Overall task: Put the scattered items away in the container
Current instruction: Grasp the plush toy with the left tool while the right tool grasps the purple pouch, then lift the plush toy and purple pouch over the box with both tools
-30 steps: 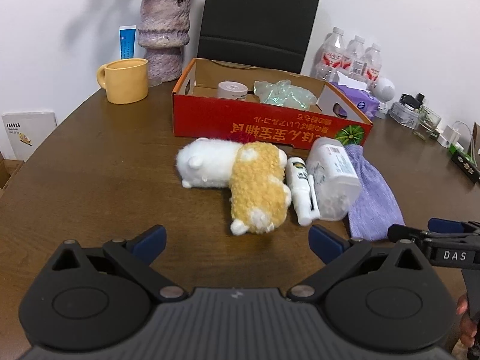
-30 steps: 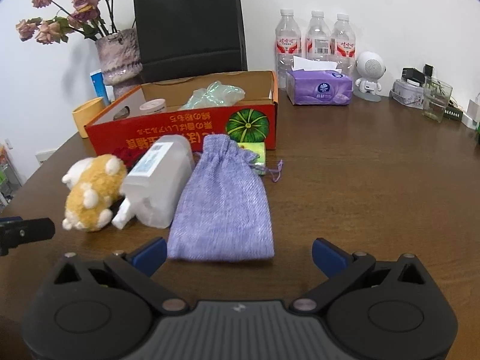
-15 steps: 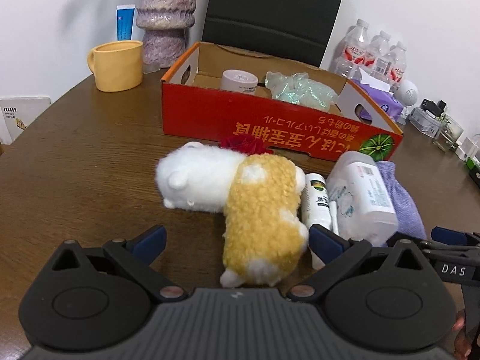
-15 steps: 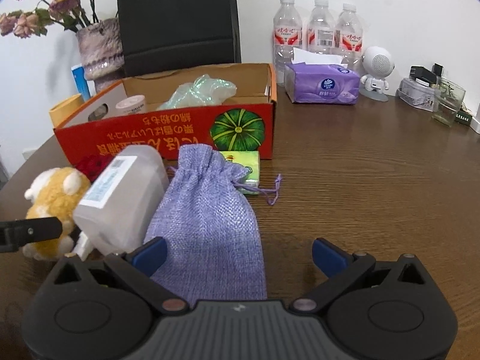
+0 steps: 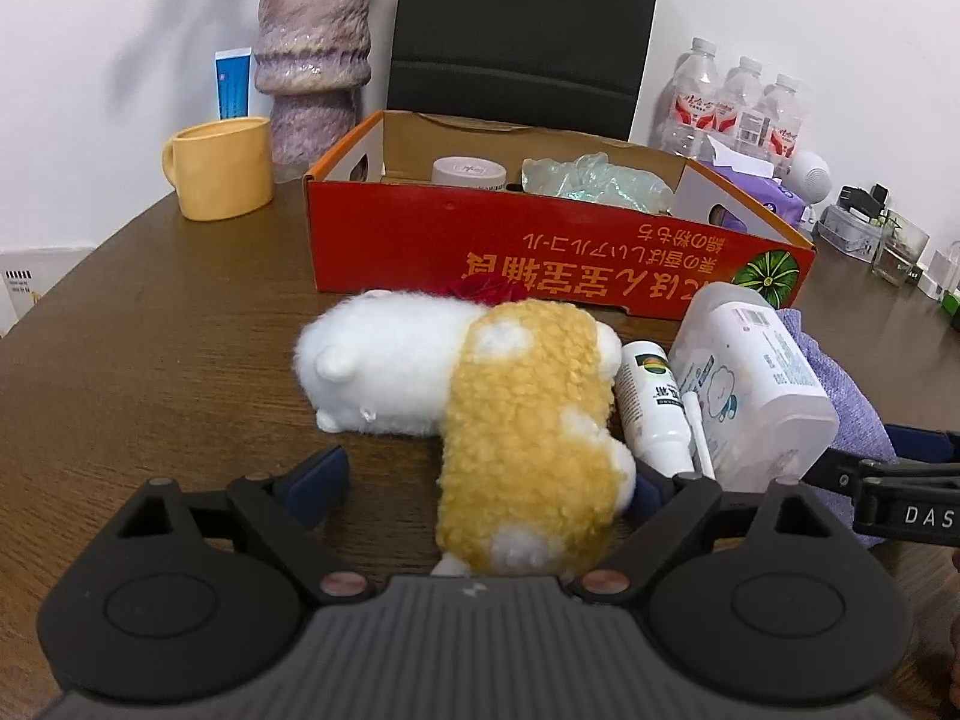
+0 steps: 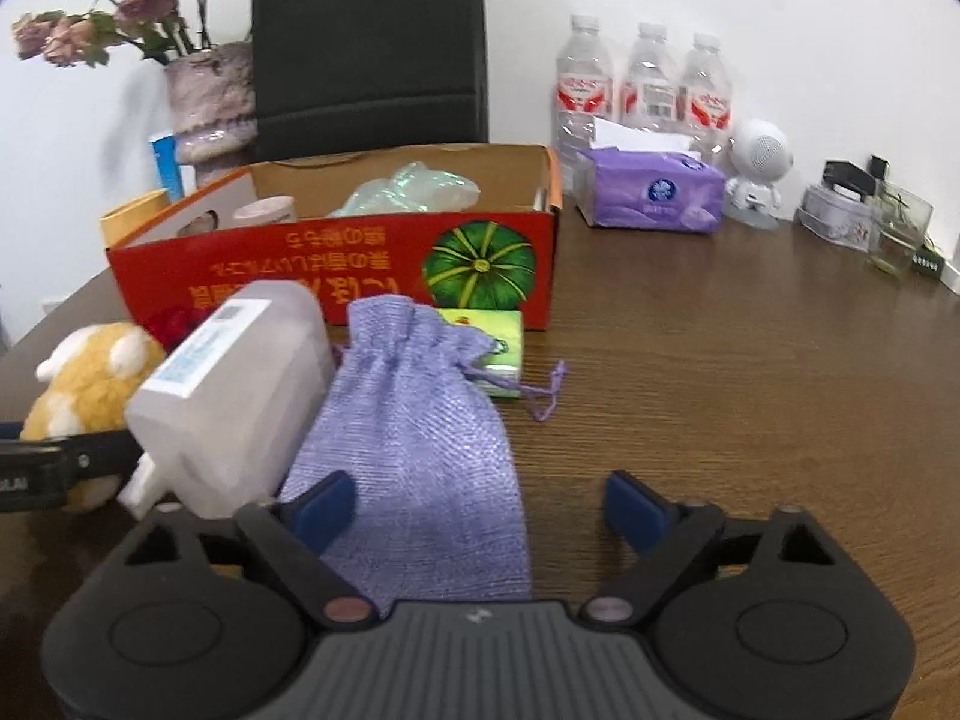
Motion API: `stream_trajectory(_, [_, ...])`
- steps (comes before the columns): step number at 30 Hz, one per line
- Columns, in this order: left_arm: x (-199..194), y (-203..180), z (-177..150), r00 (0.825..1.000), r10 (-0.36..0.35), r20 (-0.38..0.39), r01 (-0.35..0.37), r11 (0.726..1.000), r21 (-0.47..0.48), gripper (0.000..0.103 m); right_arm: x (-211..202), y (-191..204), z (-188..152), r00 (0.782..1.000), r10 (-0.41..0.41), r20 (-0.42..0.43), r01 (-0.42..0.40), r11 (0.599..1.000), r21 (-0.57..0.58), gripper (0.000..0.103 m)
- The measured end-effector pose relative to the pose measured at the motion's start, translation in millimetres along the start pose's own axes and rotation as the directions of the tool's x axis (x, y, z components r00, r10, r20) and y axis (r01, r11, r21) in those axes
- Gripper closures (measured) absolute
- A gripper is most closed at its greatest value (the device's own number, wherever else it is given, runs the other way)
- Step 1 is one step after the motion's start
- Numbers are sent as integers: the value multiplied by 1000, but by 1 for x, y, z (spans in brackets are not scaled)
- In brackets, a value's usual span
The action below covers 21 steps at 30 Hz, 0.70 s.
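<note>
Your left gripper fingers, just closing yet still wide, straddle the yellow plush toy on the table; your right gripper, likewise, straddles the purple pouch before the red box.

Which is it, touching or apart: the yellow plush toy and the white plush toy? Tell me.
Touching. The left wrist view shows the yellow plush toy lying against and partly over the white plush toy, with no gap between them.

Black gripper, blue pads, copper screws
</note>
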<state>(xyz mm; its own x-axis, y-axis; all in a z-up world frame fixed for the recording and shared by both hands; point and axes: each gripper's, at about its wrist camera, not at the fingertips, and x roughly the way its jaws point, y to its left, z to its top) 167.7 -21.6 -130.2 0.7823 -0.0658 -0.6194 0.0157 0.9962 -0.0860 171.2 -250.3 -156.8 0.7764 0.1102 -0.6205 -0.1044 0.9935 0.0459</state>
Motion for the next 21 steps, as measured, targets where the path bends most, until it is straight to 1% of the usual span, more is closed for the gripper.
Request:
stream_trajectory(2, [0,-3,-2,1000,14,6,-14,1000,15,11,-1,-1,0,1000,1,3,-1,1000,2,16])
stream_trajectory(3, [0,-3,-2,1000,18,7,-18,1000,19,12,-1,0,0,1000,4,5,-4,1000,-2,20])
stream_trajectory(4, [0,-3,-2,1000,19,7,-19,1000,20,12,-2,1,0,1000,8,8,-8,1000,-10,27])
stream_trajectory(5, [0,-3,-2,1000,22,9,-22,1000,17,14,-3,2,0,1000,15,12,-14,1000,-21,31])
stream_trajectory(6, [-1,-2,-2,1000,26,11,-26,1000,13,17,-4,3,0,1000,22,17,-22,999,-28,41])
stream_trajectory(7, [-1,-2,-2,999,30,14,-30,1000,10,18,-5,4,0,999,29,22,-28,999,-32,53])
stream_trajectory(8, [-1,-2,-2,999,33,16,-33,999,8,21,-6,4,0,999,32,26,-31,999,-33,59])
stream_trajectory(10, [-2,-3,-2,999,35,21,-35,999,18,34,-7,3,0,999,37,32,-36,999,-26,77])
stream_trajectory(11, [-3,-4,-3,999,34,24,-35,999,27,45,-8,2,0,999,42,33,-41,999,-20,80])
stream_trajectory(12, [-3,-5,-3,999,34,26,-34,999,36,50,-8,1,0,998,44,34,-44,999,-14,83])
stream_trajectory(14, [-4,-6,-3,999,33,28,-34,998,45,52,-8,-1,1,998,43,35,-43,999,-3,86])
stream_trajectory(16, [-4,-5,-3,999,27,31,-28,999,34,53,-8,0,1,999,29,36,-29,1000,-5,92])
stream_trajectory(19, [-6,-2,-3,999,12,37,-12,1000,13,53,-8,2,0,999,17,38,-16,1000,-15,95])
stream_trajectory(21, [-7,-1,-4,999,4,43,-5,1000,10,54,-10,1,-1,999,31,42,-31,1000,-4,97])
